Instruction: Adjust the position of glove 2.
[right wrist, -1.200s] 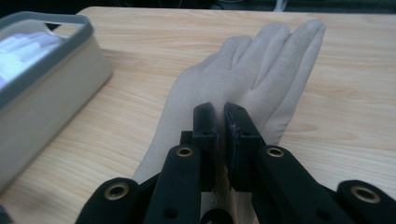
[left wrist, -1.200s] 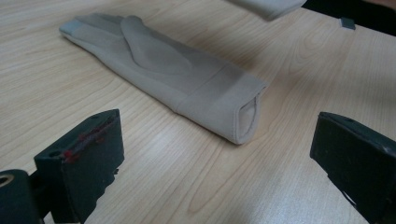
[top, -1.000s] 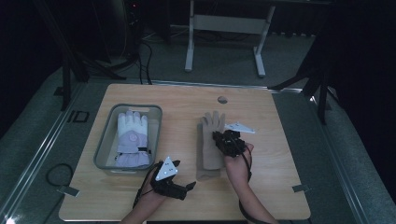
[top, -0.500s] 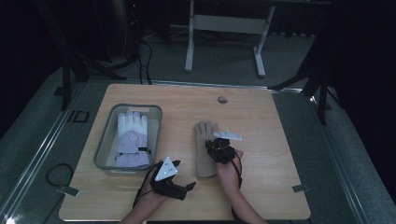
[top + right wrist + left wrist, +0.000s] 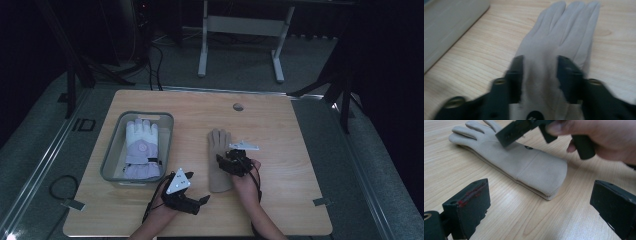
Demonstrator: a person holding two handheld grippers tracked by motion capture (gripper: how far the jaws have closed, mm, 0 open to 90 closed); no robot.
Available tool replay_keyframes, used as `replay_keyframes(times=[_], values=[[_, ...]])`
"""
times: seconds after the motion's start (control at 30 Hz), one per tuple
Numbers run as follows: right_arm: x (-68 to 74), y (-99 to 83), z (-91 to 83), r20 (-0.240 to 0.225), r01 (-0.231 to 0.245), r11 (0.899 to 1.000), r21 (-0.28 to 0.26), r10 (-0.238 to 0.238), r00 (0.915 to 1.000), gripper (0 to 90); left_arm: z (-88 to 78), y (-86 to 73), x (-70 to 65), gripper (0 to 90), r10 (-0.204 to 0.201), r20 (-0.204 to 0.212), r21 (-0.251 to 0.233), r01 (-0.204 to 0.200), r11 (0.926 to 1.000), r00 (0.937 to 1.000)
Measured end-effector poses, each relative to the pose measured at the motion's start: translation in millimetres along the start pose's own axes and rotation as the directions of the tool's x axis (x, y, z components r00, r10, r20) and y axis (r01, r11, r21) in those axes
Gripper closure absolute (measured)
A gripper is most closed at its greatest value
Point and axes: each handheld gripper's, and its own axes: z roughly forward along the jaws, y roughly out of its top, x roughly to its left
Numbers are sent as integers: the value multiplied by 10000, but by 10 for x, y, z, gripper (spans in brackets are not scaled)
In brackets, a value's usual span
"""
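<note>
A grey bin (image 5: pixel 112 150) sits on the left of the table (image 5: pixel 300 150) with a white and lilac glove (image 5: pixel 141 149) lying inside it. Nearer the front edge, the left gripper (image 5: pixel 202 201) rests low on the wood, jaws spread wide and empty.

At mid-table lies the tan glove (image 5: pixel 218 157), flat, fingers pointing away from the person, cuff toward them. It looks like a light, soft, suede-like pair or doubled layer: limp, likely to fold and drape when lifted, not fragile, and grippy rather than slick. The stitched cuff end, where the layers stack thickest, seems the surest place to pinch; a bite on the palm may catch only the top layer.

The right gripper (image 5: pixel 223 161) is down on the glove's palm. Its jaws have just been opening and now stand apart, with glove fabric between them but not squeezed.

To the right, bare wood runs to the table edge, leaving ample room to drag or lift; the bin wall is the nearest obstacle on the left.
</note>
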Motion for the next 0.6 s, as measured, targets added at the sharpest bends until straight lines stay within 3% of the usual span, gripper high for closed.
replay_keyframes(times=[0.13, 0.27, 0.37, 0.6], values=[[-130, 51, -116, -250, 26, 9987, -511, -38, 9997, 292, 12, -6, 7, 29, -88, -2, 13, 88, 10000, 10000], [-255, 76, -168, -1177, 158, 9993, -345, -197, 9929, 127, 18, 4, 14, 29, -293, 85, 27, 292, 9996, 9995], [-301, 83, -199, -1323, 411, 9981, -461, -469, 9901, 119, 13, 14, 13, 29, -363, 90, 84, 362, 9993, 9993], [-449, 46, -276, -1948, 1300, 9896, -617, -1396, 9709, 130, 10, 31, 3, 32, -299, 177, 197, 295, 9994, 9994]])
